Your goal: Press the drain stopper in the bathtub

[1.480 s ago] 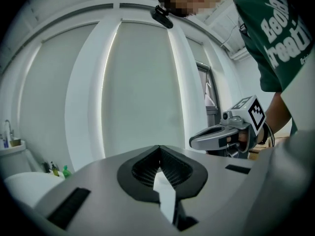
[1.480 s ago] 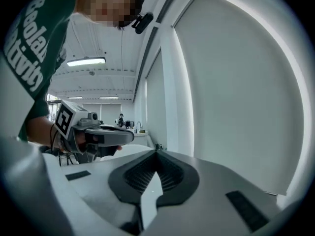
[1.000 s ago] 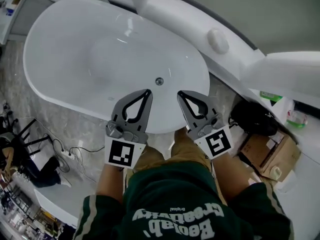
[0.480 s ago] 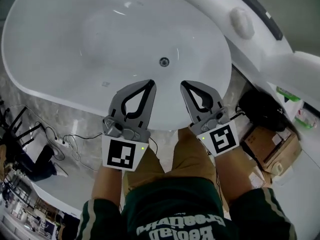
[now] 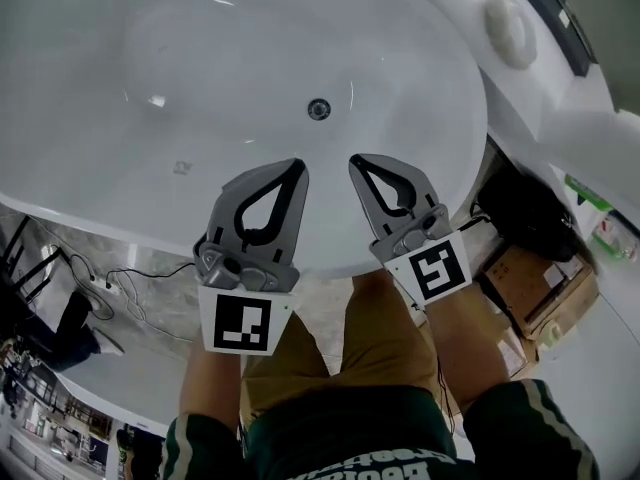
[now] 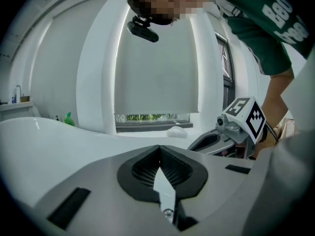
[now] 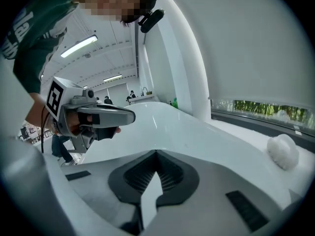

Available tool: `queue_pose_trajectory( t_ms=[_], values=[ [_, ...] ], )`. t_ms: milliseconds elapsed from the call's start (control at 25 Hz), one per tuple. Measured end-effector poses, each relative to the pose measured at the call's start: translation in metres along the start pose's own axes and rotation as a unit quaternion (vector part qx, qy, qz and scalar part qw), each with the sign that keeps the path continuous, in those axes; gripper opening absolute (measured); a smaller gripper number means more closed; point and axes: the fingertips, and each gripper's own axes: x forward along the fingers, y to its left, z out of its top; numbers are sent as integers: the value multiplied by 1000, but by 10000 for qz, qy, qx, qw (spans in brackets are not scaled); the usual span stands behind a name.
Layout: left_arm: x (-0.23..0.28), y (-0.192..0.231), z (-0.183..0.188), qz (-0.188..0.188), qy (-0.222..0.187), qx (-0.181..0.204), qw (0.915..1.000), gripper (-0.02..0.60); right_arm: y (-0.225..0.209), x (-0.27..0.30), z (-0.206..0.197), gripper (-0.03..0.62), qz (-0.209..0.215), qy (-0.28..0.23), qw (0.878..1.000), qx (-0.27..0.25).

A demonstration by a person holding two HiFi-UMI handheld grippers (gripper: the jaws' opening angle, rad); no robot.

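Small round metal drain stopper (image 5: 318, 109) sits on the white oval bathtub (image 5: 420, 88) floor. It's at 1 o'clock from the left gripper (image 5: 296, 168) and 11 from the right gripper (image 5: 356, 160), looks about equally near both. Fingers on both are clenched on nothing.

Bathtub (image 5: 200, 58): white, glossy, oval basin, which I view from above. Drain stopper (image 5: 319, 109): small round metallic disc with a dark ring, on the tub floor; I cannot tell whether it's pressed.

cardboard box (image 5: 545, 286) beside black bag (image 5: 522, 218)
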Motion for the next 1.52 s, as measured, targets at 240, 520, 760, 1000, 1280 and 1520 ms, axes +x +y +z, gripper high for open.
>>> queue_pose_trajectory(
  t_ms=[240, 520, 760, 1000, 1280, 1520],
  values=[
    [22, 2, -55, -80, 196, -46, 9998, 9, -10, 29, -51, 11, 94, 318, 9995, -12],
    [42, 2, -112, 22, 483, -487, 9976, 9, -21, 70, -127, 11, 155, 804, 9966, 57],
    [50, 7, -148, 28, 583, -534, 9969, 9, -24, 107, -186, 11, 283, 1143, 9930, -106],
    [62, 16, -181, 48, 747, -688, 9948, 9, -29, 137, -219, 11, 276, 1289, 9912, -101],
    [80, 18, -206, -67, 750, -727, 9945, 9, -42, 161, -256, 11, 96, 1410, 9899, 150],
    [95, 15, -222, -183, 948, -562, 9937, 9, -55, 174, -291, 11, 138, 1665, 9858, 190]
  ],
)
